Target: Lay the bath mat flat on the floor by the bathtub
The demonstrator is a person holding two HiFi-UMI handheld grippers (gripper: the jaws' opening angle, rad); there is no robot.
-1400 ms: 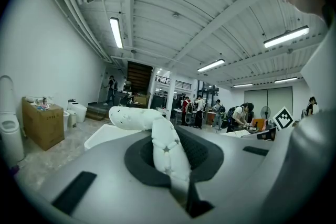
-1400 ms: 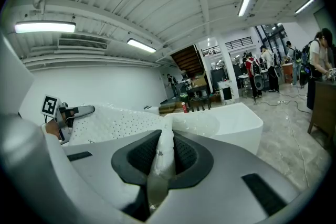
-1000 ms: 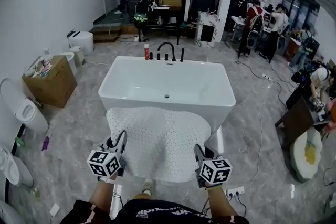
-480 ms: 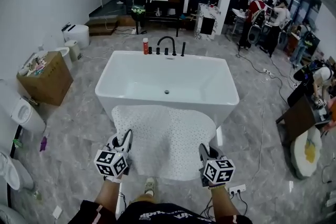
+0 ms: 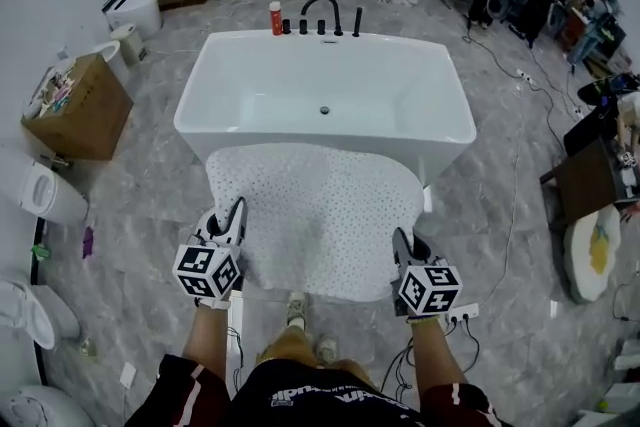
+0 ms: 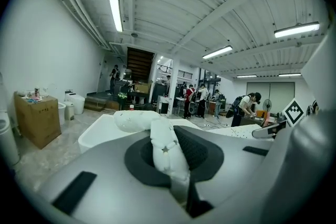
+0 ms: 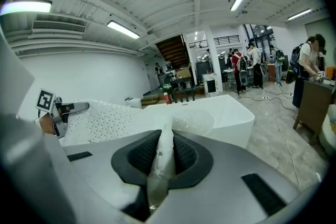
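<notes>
Hanging spread before the bathtub [image 5: 445, 147], the bath mat [image 5: 315, 215] runs its long axis side to side along the tub's near wall. The left gripper [image 5: 235, 212] and right gripper [image 5: 402, 241] each pinch 1 near corner.

The bath mat [image 5: 315, 215] looks like a soft, white, rubbery sheet, matt and speckled all over with small dots. The bathtub [image 5: 400, 85] is smooth, glossy white. The floor [image 5: 150, 195] is polished grey marble-look tile. The box [image 5: 75, 110] is matt brown cardboard. The left tool [image 6: 170, 152] and right tool [image 7: 163, 157] have matt grey plastic shells with dark ribbed pads.
</notes>
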